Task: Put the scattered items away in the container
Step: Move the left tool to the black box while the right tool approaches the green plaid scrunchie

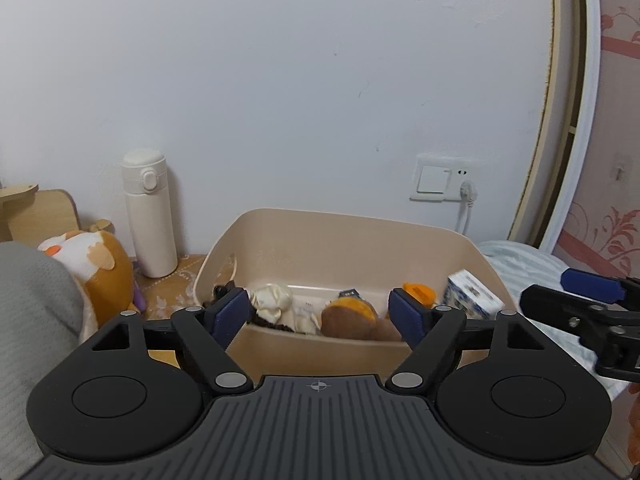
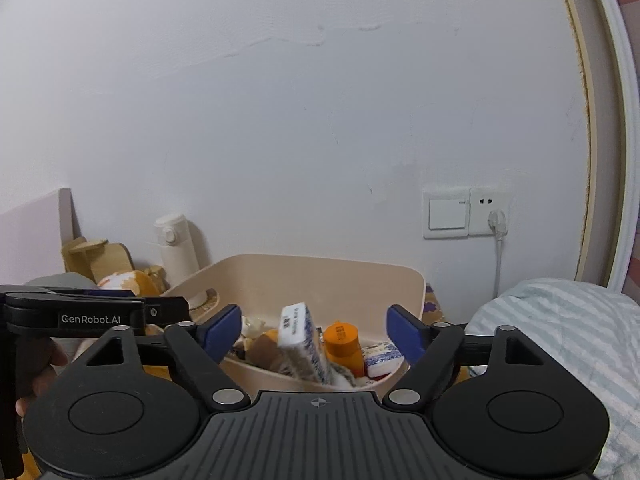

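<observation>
Bin (image 1: 344,236) by wall, flask (image 1: 149,212) to its left, socket (image 1: 440,178) behind-right, box (image 1: 474,294) inside.

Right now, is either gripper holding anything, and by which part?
Nothing is held. The left gripper and right gripper are both open and empty, in front of the beige bin.

A lived-in bedroom in a home: a pale blue-and-white striped quilt (image 2: 560,320) lies beside a white plastered wall (image 1: 280,80) carrying a white light switch and socket plate (image 2: 466,213) with a cord plugged in. An orange-and-white plush toy (image 1: 96,268), a tall cream insulated flask (image 1: 148,212) and a light wooden stand (image 2: 96,258) crowd a surface covered with a tan floral cloth (image 1: 176,280). Pink floral wallpaper (image 1: 616,216) shows past a white curved door frame (image 1: 588,120). A beige plastic storage bin (image 1: 344,240) holds household odds and ends.
</observation>
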Motion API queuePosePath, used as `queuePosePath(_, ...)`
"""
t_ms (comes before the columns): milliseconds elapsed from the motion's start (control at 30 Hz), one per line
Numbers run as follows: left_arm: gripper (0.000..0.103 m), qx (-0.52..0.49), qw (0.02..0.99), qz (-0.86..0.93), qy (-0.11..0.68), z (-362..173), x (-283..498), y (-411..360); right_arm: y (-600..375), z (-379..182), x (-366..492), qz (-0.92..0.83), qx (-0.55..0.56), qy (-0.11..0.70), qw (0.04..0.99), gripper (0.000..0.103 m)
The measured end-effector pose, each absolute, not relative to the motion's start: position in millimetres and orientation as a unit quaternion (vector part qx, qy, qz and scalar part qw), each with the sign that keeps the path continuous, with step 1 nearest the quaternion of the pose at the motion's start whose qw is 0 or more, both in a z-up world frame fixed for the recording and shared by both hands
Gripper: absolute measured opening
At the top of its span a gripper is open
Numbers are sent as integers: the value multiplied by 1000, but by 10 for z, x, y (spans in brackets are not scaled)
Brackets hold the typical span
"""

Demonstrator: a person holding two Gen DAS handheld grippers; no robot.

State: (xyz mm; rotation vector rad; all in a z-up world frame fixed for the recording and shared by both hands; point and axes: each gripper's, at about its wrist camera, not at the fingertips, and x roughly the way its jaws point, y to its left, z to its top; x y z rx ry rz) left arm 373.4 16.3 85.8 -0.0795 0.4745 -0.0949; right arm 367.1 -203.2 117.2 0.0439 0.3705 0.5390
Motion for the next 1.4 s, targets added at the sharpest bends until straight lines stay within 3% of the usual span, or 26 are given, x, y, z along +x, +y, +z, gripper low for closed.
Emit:
queuePosePath(367, 82, -44, 969, -22, 241, 690, 3171, 361, -2100, 1063, 3108, 278, -9, 161, 947, 103)
queuePosePath(833, 82, -51, 948, -12, 315, -46, 2965, 388, -2008, 458, 3138, 269, -3, 250, 930, 103)
queuePosePath(1400, 82, -32, 939, -6, 343, -373, 3343, 278, -1808, 65, 3536, 226, -9, 289, 930, 103)
